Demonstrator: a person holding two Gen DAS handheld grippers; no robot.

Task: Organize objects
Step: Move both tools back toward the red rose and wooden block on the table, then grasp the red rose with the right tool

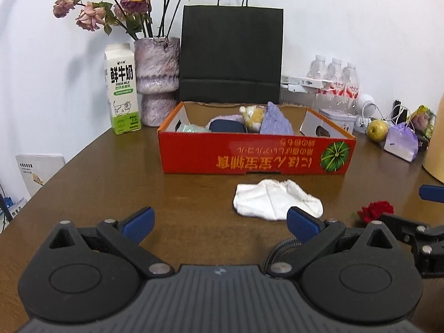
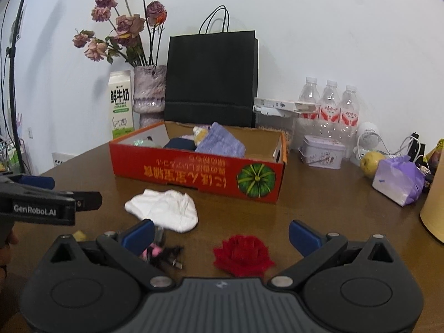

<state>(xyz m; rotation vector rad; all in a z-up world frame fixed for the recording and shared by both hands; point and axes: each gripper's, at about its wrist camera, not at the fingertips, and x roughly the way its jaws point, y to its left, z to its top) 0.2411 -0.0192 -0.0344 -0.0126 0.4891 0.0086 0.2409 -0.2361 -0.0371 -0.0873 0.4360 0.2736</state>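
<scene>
A red cardboard box [image 1: 255, 152] [image 2: 194, 172] stands mid-table and holds a purple cloth [image 1: 276, 122], a small plush toy [image 1: 252, 115] and a dark blue item [image 1: 226, 126]. A white sock [image 1: 276, 199] [image 2: 163, 208] lies in front of the box. A red fabric flower [image 2: 242, 255] [image 1: 376, 211] lies nearer me. My left gripper [image 1: 220, 222] is open and empty, short of the sock. My right gripper [image 2: 222, 237] is open and empty, its fingers either side of the flower. A small pink and black item [image 2: 162, 254] lies by its left finger.
Behind the box stand a black paper bag [image 1: 231, 55], a vase of dried roses [image 1: 158, 80] and a milk carton [image 1: 122, 88]. At the right are water bottles [image 2: 330, 105], a tin [image 2: 322, 152], a pear [image 2: 370, 162], a purple packet [image 2: 399, 180] and a tan cylinder [image 2: 435, 208].
</scene>
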